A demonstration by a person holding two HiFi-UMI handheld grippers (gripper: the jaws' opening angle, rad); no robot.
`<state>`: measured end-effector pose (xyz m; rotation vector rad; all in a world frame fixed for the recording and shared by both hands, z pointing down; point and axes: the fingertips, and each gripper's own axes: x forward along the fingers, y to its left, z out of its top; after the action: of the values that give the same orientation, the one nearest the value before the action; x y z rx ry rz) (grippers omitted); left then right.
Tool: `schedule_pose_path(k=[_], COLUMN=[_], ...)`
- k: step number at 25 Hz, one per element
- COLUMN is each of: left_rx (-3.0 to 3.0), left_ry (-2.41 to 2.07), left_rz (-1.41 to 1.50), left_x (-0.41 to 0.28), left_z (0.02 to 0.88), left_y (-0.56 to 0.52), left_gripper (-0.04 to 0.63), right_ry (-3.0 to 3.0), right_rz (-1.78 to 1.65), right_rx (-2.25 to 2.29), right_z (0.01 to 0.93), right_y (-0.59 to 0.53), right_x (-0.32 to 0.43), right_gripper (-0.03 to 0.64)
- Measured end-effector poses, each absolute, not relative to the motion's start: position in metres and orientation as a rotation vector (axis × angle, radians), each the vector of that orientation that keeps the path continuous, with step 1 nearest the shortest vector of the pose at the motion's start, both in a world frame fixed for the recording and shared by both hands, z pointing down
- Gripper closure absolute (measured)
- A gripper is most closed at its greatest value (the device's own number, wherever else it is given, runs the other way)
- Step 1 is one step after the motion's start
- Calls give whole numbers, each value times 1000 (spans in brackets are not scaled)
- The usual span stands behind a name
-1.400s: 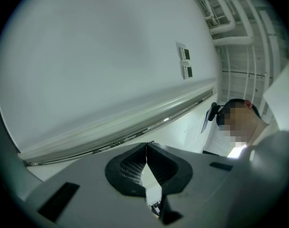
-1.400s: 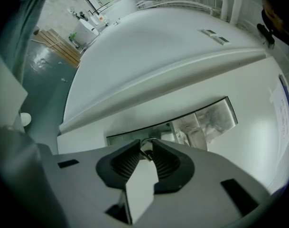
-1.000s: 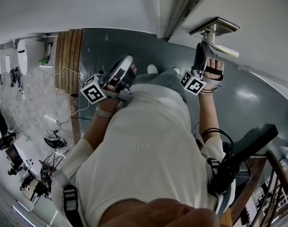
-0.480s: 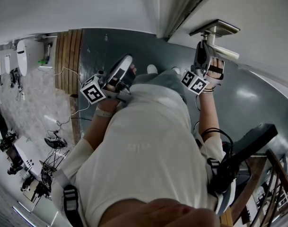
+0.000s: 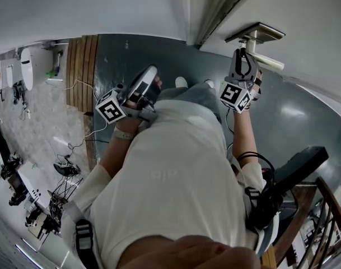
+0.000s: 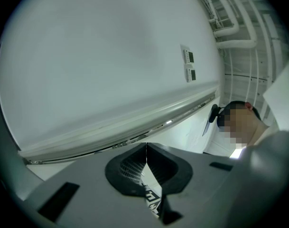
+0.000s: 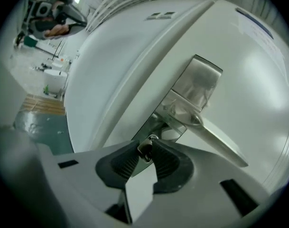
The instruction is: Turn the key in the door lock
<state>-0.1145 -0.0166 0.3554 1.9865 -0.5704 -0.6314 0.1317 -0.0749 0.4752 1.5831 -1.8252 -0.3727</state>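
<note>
Key [image 7: 144, 149] at the door lock [image 7: 157, 126] is pinched by right gripper [image 7: 145, 152]; left gripper [image 6: 146, 152] clenched empty.

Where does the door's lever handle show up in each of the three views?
Head view: upper right, lever handle beside the right gripper.
Left gripper view: not in it.
Right gripper view: right of centre, slanting down-right, above the key.
Shared landmark: the metal backplate behind it.

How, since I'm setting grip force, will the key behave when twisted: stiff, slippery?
Probably stiff: the key looks like small shiny metal, so it shouldn't bend. Possibly slippery: only its head sits between the ribbed fingers of the right gripper. It likely won't drop, as it appears seated in the lock.
</note>
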Motion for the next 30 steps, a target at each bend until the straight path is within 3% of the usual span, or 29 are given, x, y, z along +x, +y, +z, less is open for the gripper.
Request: schedule_pose_path(k=[11, 22, 30], left_rx=[1988, 1985, 1978], left_ry=[-576, -566, -565], left_rz=[-627, -623, -626], left_x=[-115, -114, -114], left_z=[356, 356, 358], left_y=[-16, -16, -16], left_gripper=[586, 586, 586], right_ry=[-2330, -2565, -2570], right_rz=[604, 1551, 2610], right_rx=[2020, 2090, 1964], right_z=[476, 475, 492], right_y=[-76, -78, -75], right_x=[148, 149, 158], right_gripper=[565, 563, 577])
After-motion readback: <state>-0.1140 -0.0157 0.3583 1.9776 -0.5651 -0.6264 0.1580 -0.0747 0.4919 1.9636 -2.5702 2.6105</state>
